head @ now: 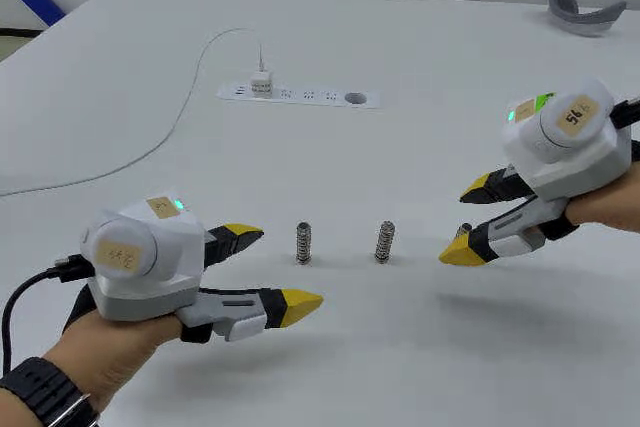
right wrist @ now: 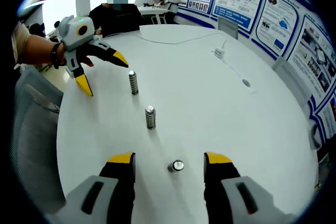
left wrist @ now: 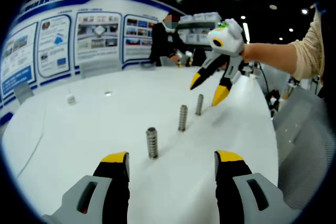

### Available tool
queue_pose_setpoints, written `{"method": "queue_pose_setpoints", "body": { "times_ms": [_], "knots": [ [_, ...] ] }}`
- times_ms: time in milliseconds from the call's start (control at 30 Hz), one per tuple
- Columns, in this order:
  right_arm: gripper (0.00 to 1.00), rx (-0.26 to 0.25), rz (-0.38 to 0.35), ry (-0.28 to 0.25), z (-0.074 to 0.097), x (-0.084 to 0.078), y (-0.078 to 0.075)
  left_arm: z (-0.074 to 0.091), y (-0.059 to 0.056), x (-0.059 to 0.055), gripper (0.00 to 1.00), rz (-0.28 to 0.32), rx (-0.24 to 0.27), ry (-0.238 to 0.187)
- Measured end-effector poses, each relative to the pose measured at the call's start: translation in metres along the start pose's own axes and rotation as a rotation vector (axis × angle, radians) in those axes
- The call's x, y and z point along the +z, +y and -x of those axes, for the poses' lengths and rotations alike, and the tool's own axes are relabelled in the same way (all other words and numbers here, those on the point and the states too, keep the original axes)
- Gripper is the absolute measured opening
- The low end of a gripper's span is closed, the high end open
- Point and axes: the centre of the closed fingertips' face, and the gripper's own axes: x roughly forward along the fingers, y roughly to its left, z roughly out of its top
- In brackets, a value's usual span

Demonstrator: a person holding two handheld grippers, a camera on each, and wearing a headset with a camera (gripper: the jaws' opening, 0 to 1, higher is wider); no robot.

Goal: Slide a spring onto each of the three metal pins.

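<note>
My right gripper (head: 456,225) hangs wide and empty, the nearest upright pin (right wrist: 176,166), seemingly wearing its spring (left wrist: 199,104), standing on the white table (head: 400,147) between its jaw tips, while my left gripper (head: 288,266), equally wide and empty, flanks the far pin (head: 304,243).

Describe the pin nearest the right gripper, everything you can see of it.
The pin is a short metal post with a shiny round top, and grey spring coils appear to wrap its shaft. It stands upright on the white table, at the end of the row of three. It sits between the yellow tips of the open right gripper, touching neither. In the head view the lower jaw partly hides it.
</note>
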Motion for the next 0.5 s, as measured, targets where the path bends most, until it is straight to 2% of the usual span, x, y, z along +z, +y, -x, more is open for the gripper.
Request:
{"method": "queue_pose_setpoints", "body": {
  "times_ms": [500],
  "knots": [
    [0.59, -0.052, -0.056, -0.091, 0.006, -0.022, 0.008, 0.001, -0.002, -0.001, 0.68, 0.005, -0.003, 0.002]
  ]
}}
